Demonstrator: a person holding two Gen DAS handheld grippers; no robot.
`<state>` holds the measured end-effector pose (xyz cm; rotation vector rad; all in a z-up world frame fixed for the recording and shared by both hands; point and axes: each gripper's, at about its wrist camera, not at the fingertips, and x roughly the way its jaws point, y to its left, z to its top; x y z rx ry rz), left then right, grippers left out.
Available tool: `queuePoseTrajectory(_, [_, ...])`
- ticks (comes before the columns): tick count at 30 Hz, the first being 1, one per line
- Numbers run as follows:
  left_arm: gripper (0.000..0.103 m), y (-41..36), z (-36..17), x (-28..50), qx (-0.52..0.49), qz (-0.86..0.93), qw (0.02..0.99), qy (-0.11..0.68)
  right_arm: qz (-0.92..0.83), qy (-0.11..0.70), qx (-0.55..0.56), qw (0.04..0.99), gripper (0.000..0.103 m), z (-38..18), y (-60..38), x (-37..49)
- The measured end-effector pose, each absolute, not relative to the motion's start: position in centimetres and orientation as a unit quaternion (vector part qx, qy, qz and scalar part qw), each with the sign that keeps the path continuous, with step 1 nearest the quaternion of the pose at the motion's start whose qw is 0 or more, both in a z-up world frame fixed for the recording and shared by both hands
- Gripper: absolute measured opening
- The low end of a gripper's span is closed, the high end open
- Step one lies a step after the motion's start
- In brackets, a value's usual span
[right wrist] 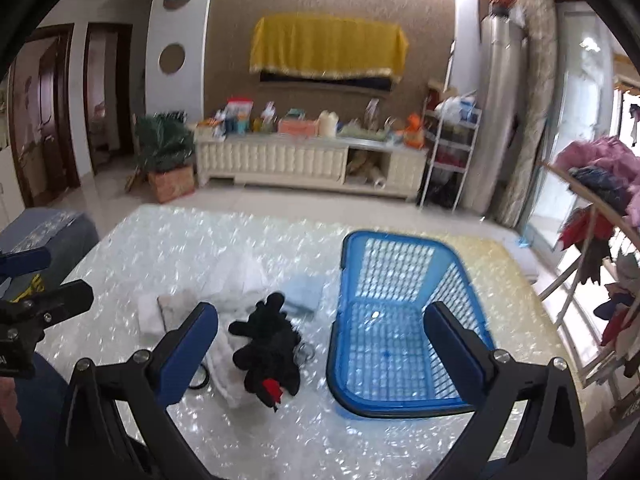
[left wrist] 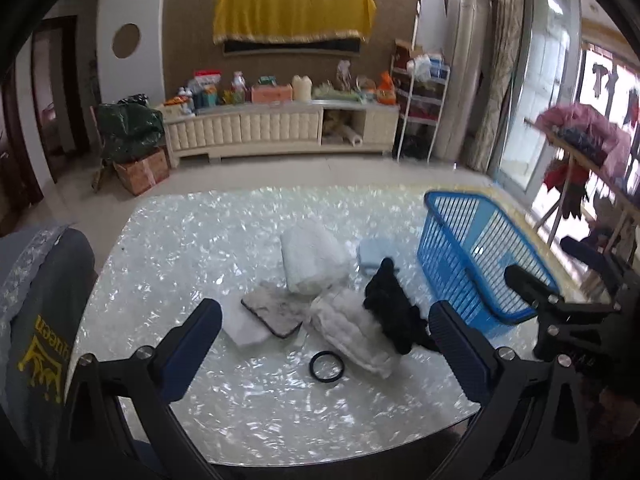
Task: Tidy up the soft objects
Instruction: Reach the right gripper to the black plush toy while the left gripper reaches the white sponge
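Both hand-held grippers (left wrist: 325, 334) (right wrist: 320, 334) agape, empty, above black plush (right wrist: 268, 350) beside blue basket (right wrist: 400, 320)

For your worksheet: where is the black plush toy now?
In both views, the black plush toy lies on a white fluffy towel on the table, left of the blue plastic basket.

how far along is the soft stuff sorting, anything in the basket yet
Nothing looks done: the blue basket is empty. Nothing is in hand either; the left gripper and right gripper are both open above the table. Left to move: the black plush toy, white bundle, white fluffy cloth, grey pad and light blue cloth.
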<state>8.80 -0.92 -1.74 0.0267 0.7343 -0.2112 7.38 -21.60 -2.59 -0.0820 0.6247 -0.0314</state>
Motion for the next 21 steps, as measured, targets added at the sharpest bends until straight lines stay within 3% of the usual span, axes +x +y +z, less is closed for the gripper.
queuePoseTrajectory(13, [0.103, 1.3, -5.5, 13.5, 0.044, -0.14, 0.89, 0.431, 0.028, 0.377, -0.041, 0.925, 0.103, -4.7, -19.9, 10.8])
queuePoseTrajectory(21, [0.078, 5.0, -8.3, 16.0, 0.053, -0.12, 0.871, 0.473, 0.066, 0.415, -0.046, 0.906, 0.095, -6.1, -17.1, 12.9])
